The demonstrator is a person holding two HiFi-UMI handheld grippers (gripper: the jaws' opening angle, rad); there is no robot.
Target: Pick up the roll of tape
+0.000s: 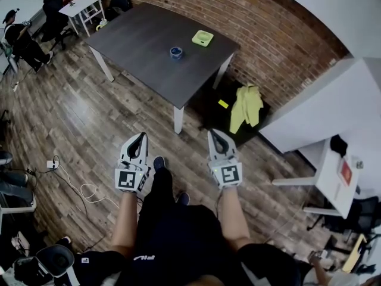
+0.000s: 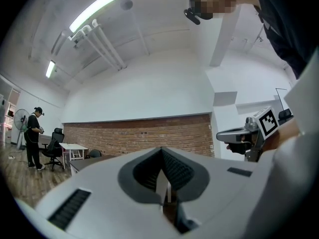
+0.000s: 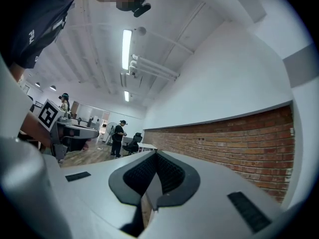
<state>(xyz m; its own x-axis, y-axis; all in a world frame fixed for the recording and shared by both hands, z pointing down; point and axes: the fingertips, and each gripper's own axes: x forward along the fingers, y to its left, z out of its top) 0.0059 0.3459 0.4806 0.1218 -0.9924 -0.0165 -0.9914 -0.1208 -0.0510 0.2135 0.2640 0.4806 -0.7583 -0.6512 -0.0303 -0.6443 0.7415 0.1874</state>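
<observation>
The blue roll of tape (image 1: 175, 52) lies on a dark grey table (image 1: 143, 40) far ahead of me, next to a yellow-green dish (image 1: 202, 38). My left gripper (image 1: 141, 136) and right gripper (image 1: 212, 132) are held side by side over the wooden floor, well short of the table, both pointing towards it. Each has its jaws together with nothing between them. In the left gripper view the left gripper (image 2: 162, 149) shows its pads meeting, and the same is seen of the right gripper (image 3: 156, 153) in its own view. The tape is hidden in both gripper views.
A brick wall (image 1: 268, 34) runs behind the table. A yellow garment (image 1: 247, 106) hangs over a dark object right of the table's near leg (image 1: 178, 119). White desks stand at the right (image 1: 333, 171) and far left (image 1: 86, 5). Cables (image 1: 83, 189) lie on the floor at left. A person (image 1: 21, 37) stands at the far left.
</observation>
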